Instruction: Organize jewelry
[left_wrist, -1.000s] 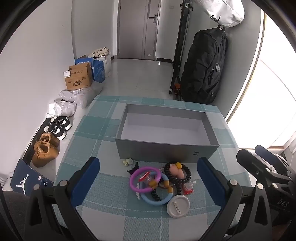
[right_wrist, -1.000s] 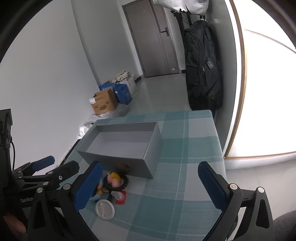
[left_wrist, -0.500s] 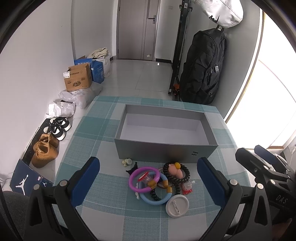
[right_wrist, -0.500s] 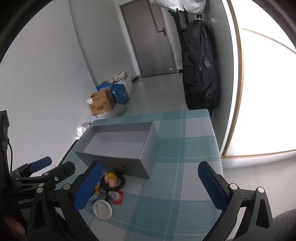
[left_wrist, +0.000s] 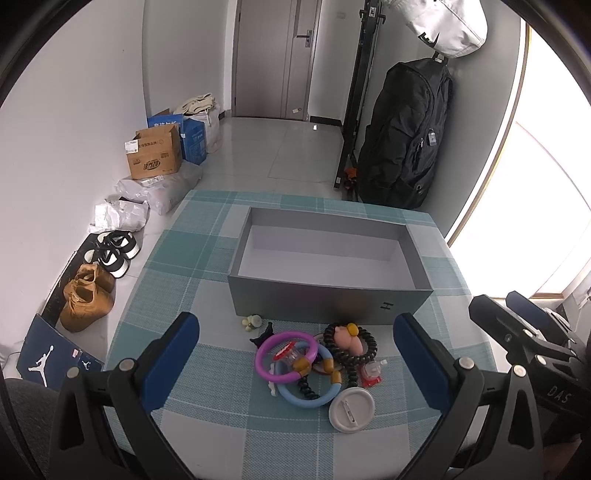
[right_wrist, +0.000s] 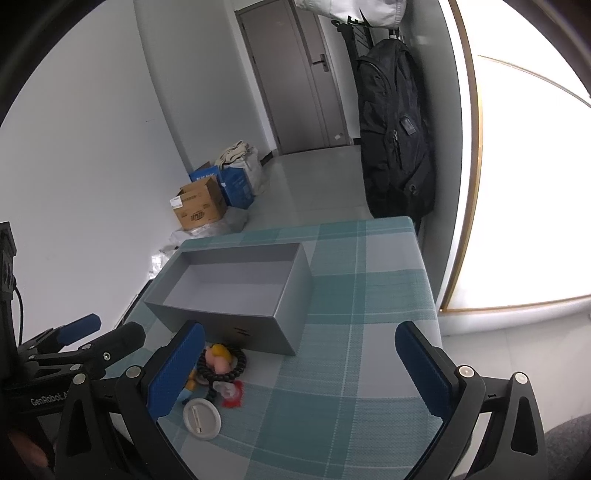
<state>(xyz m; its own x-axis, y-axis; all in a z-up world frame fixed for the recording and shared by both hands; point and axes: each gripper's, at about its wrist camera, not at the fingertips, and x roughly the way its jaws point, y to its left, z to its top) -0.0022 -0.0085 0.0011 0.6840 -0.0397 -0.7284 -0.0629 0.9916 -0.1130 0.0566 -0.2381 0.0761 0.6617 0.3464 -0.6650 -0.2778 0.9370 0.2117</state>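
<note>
A table (left_wrist: 177, 291) with a teal and grey checked cloth carries an open grey box (left_wrist: 328, 295), which sits toward the far edge with nothing visible inside it. The jewelry lies in a loose heap on the cloth just in front of the box's near wall, apart from it. A purple ring (left_wrist: 286, 356) overlaps a light blue ring (left_wrist: 306, 397), and a black beaded bracelet (left_wrist: 351, 341) lies just to their right with a pink and yellow charm (left_wrist: 347, 334) resting in its loop. A white round badge (left_wrist: 351, 408) sits at the near side of the heap, closest to the table's near edge, and a small red piece (left_wrist: 371, 371) lies between it and the bracelet. A little pale charm (left_wrist: 252, 321) sits on its own, almost against the box wall. The left gripper (left_wrist: 295, 365) hangs above the heap with its blue pads spread wide to either side, gripping nothing. The right gripper (right_wrist: 299, 373) is held over the bare cloth to the right of the heap, near the box's right corner, also spread wide with nothing between its pads. From the right wrist camera the bracelet (right_wrist: 221, 363), badge (right_wrist: 201, 419) and box (right_wrist: 236, 295) show past its left pad. A black backpack (left_wrist: 404, 136) hangs beyond the table's far edge, and shoes (left_wrist: 86, 297) and a carton (left_wrist: 155, 157) line the floor by the left wall.
</note>
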